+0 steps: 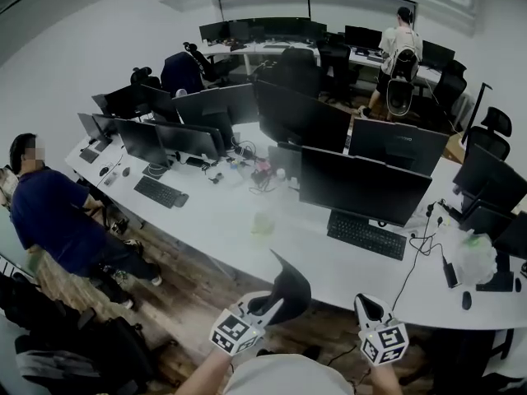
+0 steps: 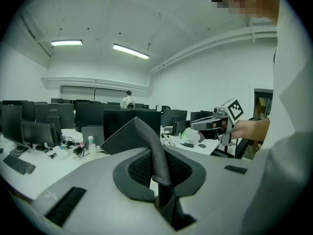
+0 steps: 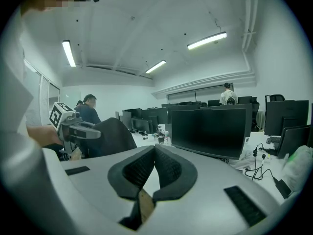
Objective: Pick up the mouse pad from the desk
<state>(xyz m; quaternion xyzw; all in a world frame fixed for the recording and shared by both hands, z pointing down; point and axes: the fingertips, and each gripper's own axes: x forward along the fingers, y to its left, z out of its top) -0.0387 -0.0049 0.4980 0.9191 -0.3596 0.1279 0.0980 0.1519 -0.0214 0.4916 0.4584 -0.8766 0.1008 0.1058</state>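
Since the mouse pad (image 1: 290, 285) hangs clear of the desk (image 1: 239, 220) — clamped in the left gripper (image 1: 270, 304) at 6 o'clock — the pickup looks done. Over at 5 o'clock the right gripper (image 1: 368, 304) is pinched closed on nothing. Next: hold that grip steady.

Left hand-held gripper (image 1: 268, 306) grips the mouse pad (image 1: 290, 286).

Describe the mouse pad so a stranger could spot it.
Start at the long white desk lined with monitors, then drop to its near edge. There the left gripper pinches the mouse pad, a thin dark sheet curling upward; neighbouring keyboards lie flat on the desk.
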